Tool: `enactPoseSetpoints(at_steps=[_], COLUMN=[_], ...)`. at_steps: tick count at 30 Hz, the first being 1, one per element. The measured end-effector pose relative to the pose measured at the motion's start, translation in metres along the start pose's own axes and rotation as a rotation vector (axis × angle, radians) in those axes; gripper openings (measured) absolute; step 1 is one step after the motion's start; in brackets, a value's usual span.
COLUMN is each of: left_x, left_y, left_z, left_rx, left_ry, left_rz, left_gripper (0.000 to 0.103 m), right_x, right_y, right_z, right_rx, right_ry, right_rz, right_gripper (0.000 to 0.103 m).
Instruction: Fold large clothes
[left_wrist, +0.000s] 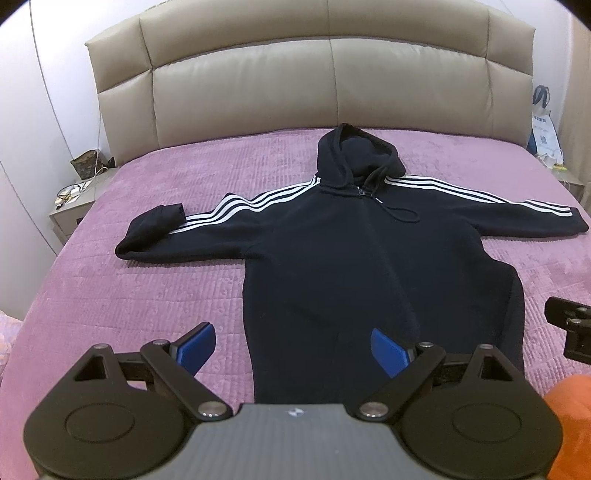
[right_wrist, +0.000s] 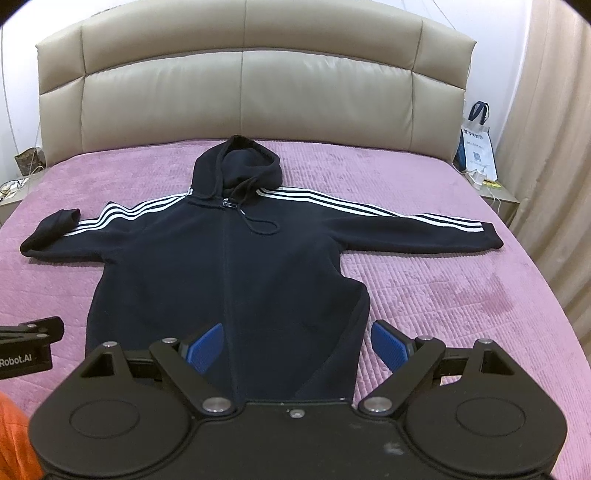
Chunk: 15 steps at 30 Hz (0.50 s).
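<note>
Plainly, frame by frame:
Hoodie (left_wrist: 332, 258): black, zipped, front up, spread flat across centre of purple bedspread (left_wrist: 147, 295); hood (left_wrist: 360, 155) toward beige headboard (left_wrist: 295, 74) at top of frame.
Sleeves: white-striped, stretched out to both sides; left-of-frame sleeve (left_wrist: 192, 225) with cuff doubled back on itself; right-of-frame sleeve (right_wrist: 406, 229) straight.
Drawstring (right_wrist: 258, 221): looped on chest just below collar.
Left hand-held gripper (left_wrist: 291, 349): released, blue pads wide apart, hovering over hem at lower centre of its view, one pad over bedspread, other over dark fabric.
Right hand-held gripper (right_wrist: 297, 349): released likewise, straddling hem's right-of-frame edge.
Nightstands: cluttered, at upper left and upper right; white bag (right_wrist: 478, 147) at upper right.
</note>
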<state>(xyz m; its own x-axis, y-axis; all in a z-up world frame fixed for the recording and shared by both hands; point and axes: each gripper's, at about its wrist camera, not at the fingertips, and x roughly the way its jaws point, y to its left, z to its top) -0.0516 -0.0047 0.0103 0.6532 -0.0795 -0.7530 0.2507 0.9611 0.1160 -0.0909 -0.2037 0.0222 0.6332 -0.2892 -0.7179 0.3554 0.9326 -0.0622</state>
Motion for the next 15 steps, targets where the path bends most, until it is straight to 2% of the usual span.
enactPoseSetpoints(at_steps=[15], left_x=[0.015], left_y=[-0.007], left_z=[0.005], left_rx=[0.019], left_ry=[0.003], left_rz=[0.006], left_gripper=[0.093], right_x=[0.023], right_y=[-0.015], right_z=[0.008], right_rx=[0.016], right_ry=[0.008], right_rz=[-0.025], right_gripper=[0.102])
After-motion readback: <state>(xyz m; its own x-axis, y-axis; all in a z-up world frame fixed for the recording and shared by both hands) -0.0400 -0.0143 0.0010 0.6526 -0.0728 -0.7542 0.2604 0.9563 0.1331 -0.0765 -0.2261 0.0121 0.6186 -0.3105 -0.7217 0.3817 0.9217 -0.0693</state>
